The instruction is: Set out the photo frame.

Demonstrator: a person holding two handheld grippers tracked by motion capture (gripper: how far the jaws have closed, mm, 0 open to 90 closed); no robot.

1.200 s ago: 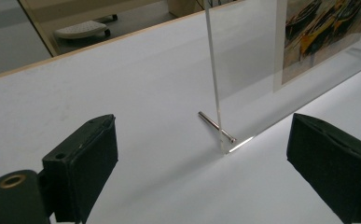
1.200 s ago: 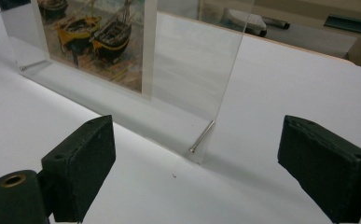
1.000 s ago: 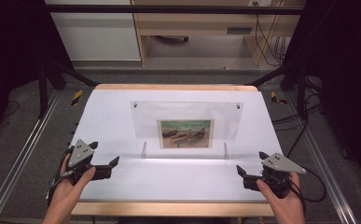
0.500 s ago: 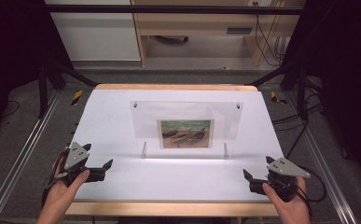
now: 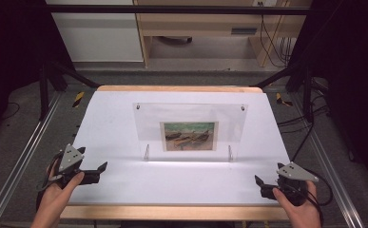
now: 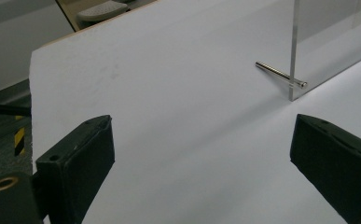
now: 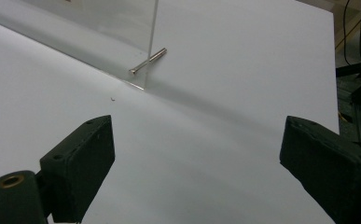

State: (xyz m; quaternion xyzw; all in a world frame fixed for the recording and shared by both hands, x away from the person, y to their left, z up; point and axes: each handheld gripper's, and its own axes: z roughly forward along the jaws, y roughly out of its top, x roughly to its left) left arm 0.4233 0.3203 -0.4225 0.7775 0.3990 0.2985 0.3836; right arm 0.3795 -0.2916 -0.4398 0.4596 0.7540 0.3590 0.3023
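Note:
A clear acrylic picture frame [image 5: 191, 130] stands upright mid-table and holds a small picture of boats [image 5: 189, 136]. Metal pins [image 5: 146, 153] stick out at its foot. My left gripper [image 5: 98, 172] rests at the near left of the white table [image 5: 120, 118], open and holding nothing. In the left gripper view its jaws [image 6: 206, 172] stand wide apart, with the frame's edge [image 6: 327, 42] and a pin [image 6: 281, 74] ahead on the right. My right gripper [image 5: 260, 185] sits open at the near right. Its own view [image 7: 197, 163] shows the frame's corner [image 7: 99, 18] and a pin [image 7: 148, 60] ahead.
The table's wooden front edge [image 5: 172, 212] runs just behind both hands. Aluminium rails [image 5: 15, 175] flank the table. Cables [image 5: 310, 118] trail on the floor at the right, and a cabinet [image 5: 96, 33] stands beyond the far edge.
Both grippers have drifted outward toward the table's sides and slightly nearer the front edge, staying open. The frame has not moved.

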